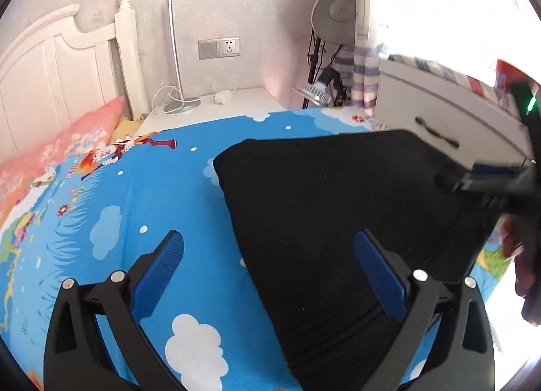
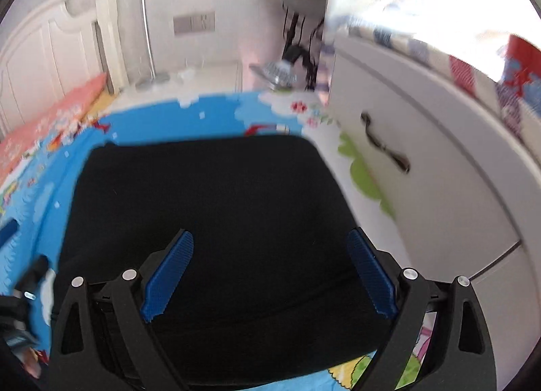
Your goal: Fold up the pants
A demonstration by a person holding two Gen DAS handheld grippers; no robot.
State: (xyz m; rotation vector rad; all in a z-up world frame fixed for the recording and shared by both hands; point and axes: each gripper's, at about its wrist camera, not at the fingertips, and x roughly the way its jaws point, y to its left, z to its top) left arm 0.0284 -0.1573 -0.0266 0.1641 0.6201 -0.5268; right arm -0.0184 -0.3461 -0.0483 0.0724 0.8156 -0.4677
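Note:
Black pants lie folded into a flat, roughly square stack on a blue cartoon bedsheet. My left gripper is open above the stack's left edge: one blue pad over the sheet, the other over the cloth, nothing between them. At the right edge of that view, a blurred finger of the right gripper hangs over the pants' right side. In the right wrist view the pants fill the middle. My right gripper is open above them, its pads holding no cloth.
A pink pillow and white headboard are at the far left. Beyond the bed stands a nightstand with a slim lamp. A white drawer cabinet stands close along the bed's right side. A hand shows at the right.

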